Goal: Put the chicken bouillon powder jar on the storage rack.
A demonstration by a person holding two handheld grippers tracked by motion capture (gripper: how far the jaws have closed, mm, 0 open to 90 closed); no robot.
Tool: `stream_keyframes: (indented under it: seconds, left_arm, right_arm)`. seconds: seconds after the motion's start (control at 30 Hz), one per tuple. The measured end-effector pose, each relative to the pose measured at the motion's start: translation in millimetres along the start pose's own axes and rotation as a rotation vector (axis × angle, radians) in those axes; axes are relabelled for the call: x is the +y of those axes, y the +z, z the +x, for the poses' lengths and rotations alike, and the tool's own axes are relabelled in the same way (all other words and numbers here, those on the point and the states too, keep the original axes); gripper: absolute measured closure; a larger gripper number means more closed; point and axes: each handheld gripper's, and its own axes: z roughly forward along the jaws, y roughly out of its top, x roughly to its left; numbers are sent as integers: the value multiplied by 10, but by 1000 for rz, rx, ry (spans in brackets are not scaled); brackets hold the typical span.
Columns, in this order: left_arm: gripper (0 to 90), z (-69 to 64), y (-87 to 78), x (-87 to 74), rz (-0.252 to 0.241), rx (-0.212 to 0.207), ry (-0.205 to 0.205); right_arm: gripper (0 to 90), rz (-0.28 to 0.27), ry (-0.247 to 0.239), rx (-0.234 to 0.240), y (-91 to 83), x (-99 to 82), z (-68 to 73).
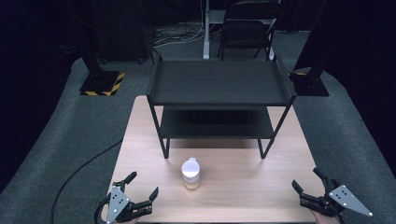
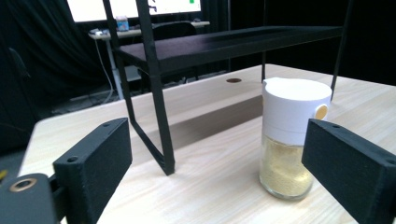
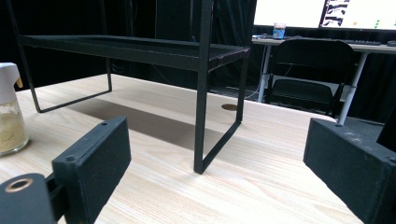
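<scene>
Dark room, grey carpet (image 1: 70,140) around a light wood desk (image 1: 233,196) in the middle of the high view. Black two-tier metal rack (image 1: 219,88) stands on the far half of the desk, both shelves bare. Folding chair (image 1: 247,28) at top centre, behind the rack. Black-and-yellow striped base plate (image 1: 102,84) on the floor at upper left.

Small glass jar (image 1: 191,174) with a white cap, yellowish powder inside, stands upright on the desk just in front of the rack, centre-lower frame, clear of both grippers.

Left gripper (image 1: 142,185) at bottom left of the high view, jaws spread wide, nothing between them. In the left gripper view the jar (image 2: 289,135) sits right of centre, partly behind the right jaw, not touching; rack leg (image 2: 156,93) left of it.

Right gripper (image 1: 307,179) at bottom right, jaws also spread wide, holding nothing. Right gripper view: rack leg (image 3: 201,93) centre, jar (image 3: 10,112) at the left edge, chair (image 3: 313,74) and lit monitors (image 3: 322,11) in the upper right.
</scene>
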Motion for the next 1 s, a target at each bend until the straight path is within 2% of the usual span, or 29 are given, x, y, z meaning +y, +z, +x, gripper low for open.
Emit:
stream_keyframes:
  seconds: [0.17,0.2,0.23,0.27,0.3,0.37,0.47,0.53,0.63,0.8,1.0]
  left_arm:
    - [59,45,42,18,28,-37,0]
    - [59,57,82,52,58,-63,4]
    - [57,57,82,52,58,-63,4]
    - [54,74,121,70,79,-97,5]
    - [50,74,121,70,79,-97,5]
    - [48,94,197,103,119,-152,-9]
    - [48,61,269,116,128,-186,-3]
    - [48,2,312,114,118,-180,1]
    - [51,-93,375,155,131,-159,10]
    - [56,-177,512,210,174,-162,32]
    - [59,-218,728,200,205,-178,-7]
  right_arm:
    - [65,-2,3,-4,-13,-5,2]
    - [65,-2,3,-5,-13,-5,3]
    - [65,-2,3,-5,-13,-5,3]
    - [65,-2,5,-4,-12,-7,7]
    - [65,0,5,-4,-10,-4,8]
    - [65,-2,6,-3,-8,-5,10]
    - [65,-1,5,-8,-4,-9,25]
    - [65,-6,11,-10,-6,-15,33]
    - [65,-9,14,-9,-5,-20,42]
    - [65,-12,17,3,7,-21,32]
    - [65,-15,20,15,22,-24,20]
